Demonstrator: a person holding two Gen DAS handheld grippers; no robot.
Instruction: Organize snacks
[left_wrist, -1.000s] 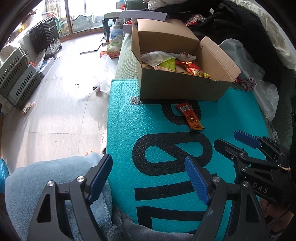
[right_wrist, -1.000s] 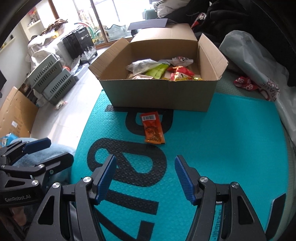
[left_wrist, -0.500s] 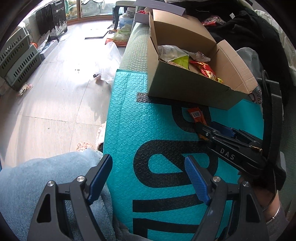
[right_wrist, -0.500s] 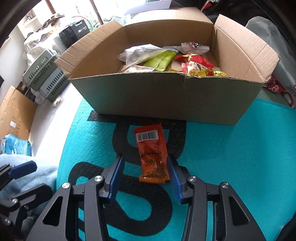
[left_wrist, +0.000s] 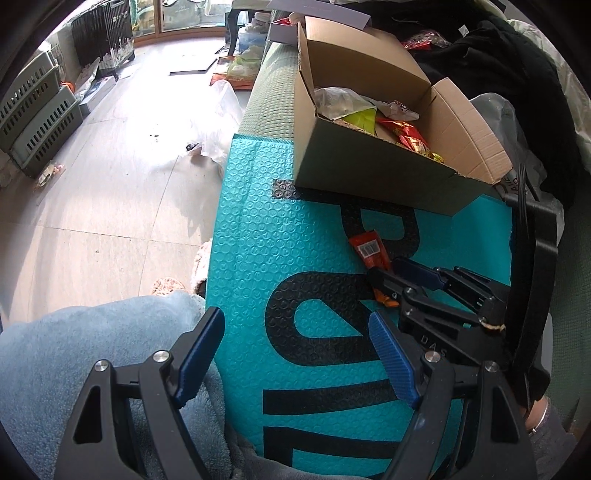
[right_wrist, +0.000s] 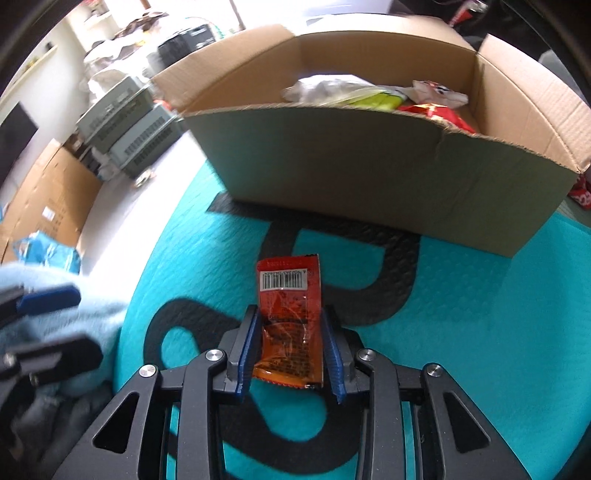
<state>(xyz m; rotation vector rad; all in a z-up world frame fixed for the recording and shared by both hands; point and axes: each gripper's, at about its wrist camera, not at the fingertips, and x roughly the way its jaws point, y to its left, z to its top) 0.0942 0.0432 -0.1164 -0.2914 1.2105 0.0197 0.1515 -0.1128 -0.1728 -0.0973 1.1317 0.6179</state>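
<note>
- The right wrist view shows the right tongs (right_wrist: 291, 350) from behind, their jaws just drawn inward; the orange snack packet (right_wrist: 290, 328) sits between the blue pads (right_wrist: 246, 354), which press its two long edges and clench it.
- The packet lies barcode-up on the teal bubble mailer (right_wrist: 461, 350), just in front of the cardboard box (right_wrist: 369, 177).
- Only the left wrist view shows the right tongs from the side, over the packet (left_wrist: 371, 251), and the box's full inside with more snack bags (left_wrist: 402, 133).
- The left tongs (left_wrist: 295, 354) hang spread wide and empty over the mailer's edge and a pale blue blanket (left_wrist: 74, 350).
- The mailer rests on a green cushioned surface (left_wrist: 266, 81); beyond are a pale floor (left_wrist: 110, 166) and grey crates (left_wrist: 33, 110).
</note>
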